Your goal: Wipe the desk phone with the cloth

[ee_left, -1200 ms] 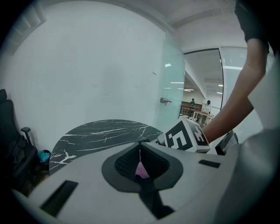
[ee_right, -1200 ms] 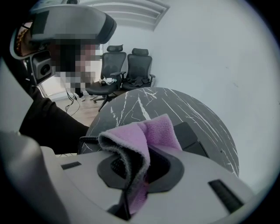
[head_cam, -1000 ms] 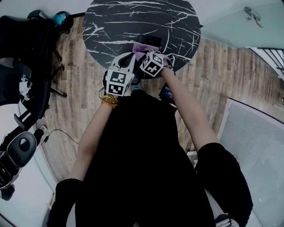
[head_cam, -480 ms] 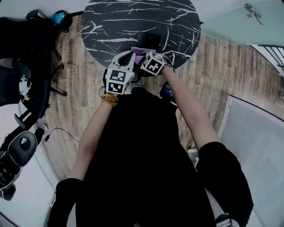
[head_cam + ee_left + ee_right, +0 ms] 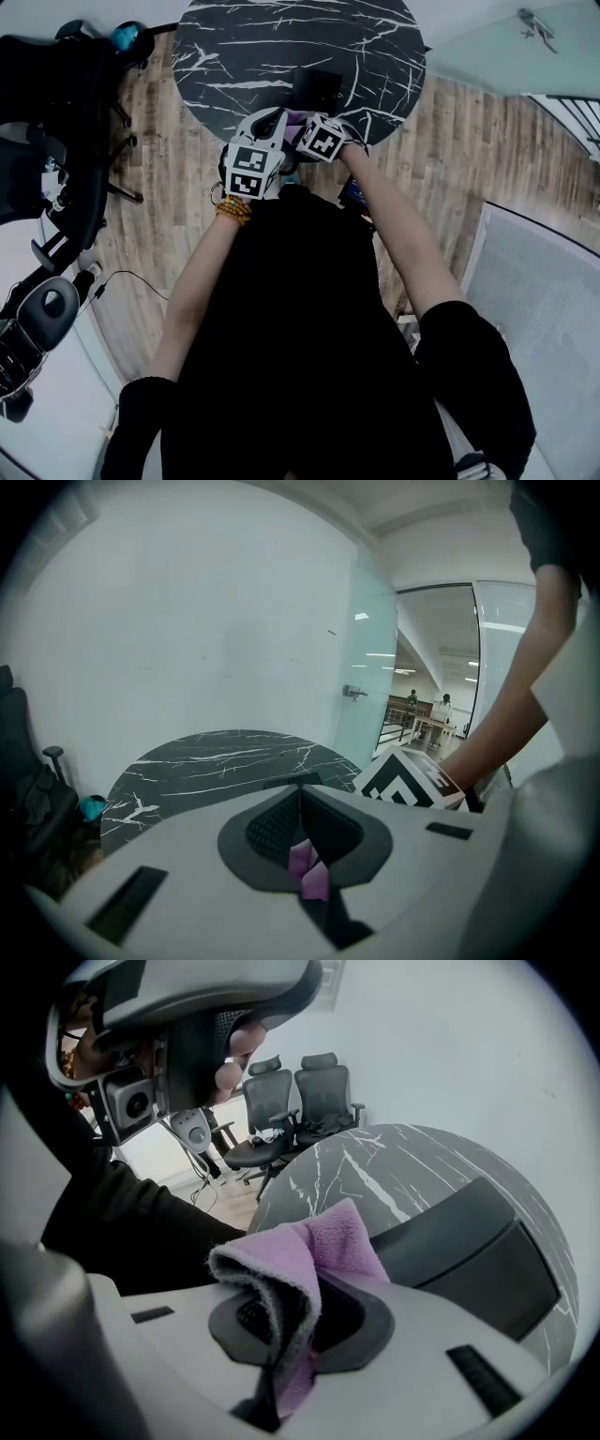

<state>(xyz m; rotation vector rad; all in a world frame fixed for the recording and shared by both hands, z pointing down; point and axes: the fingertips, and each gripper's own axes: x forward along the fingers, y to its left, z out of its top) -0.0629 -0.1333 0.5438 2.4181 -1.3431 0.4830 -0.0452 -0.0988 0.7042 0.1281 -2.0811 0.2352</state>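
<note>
The left gripper (image 5: pixel 300 808) is found with its jaws brought together; a small fold of purple cloth (image 5: pixel 307 872) is pinched in the throat between them. The right gripper (image 5: pixel 305 1302) is likewise closed on the cloth, which is doubled over between its jaws and stands up above them as a soft peak. The cloth is thus held by both grippers at once.

In the head view the two grippers are seen side by side at the near edge of a round black table (image 5: pixel 272 42) with white marbling, the cloth showing between their tips. The desk phone (image 5: pixel 316 84), a flat black unit, is set on the table just beyond the cloth. From the right gripper view the phone is seen directly behind the raised cloth; whether the cloth touches it cannot be determined.

Both forearms are extended forward from a black-clad body. A beaded bracelet (image 5: pixel 232 212) is worn at the left wrist. Wood-patterned flooring (image 5: pixel 450 150) surrounds the table, and black office chairs (image 5: pixel 298 1108) are noted beyond it.
</note>
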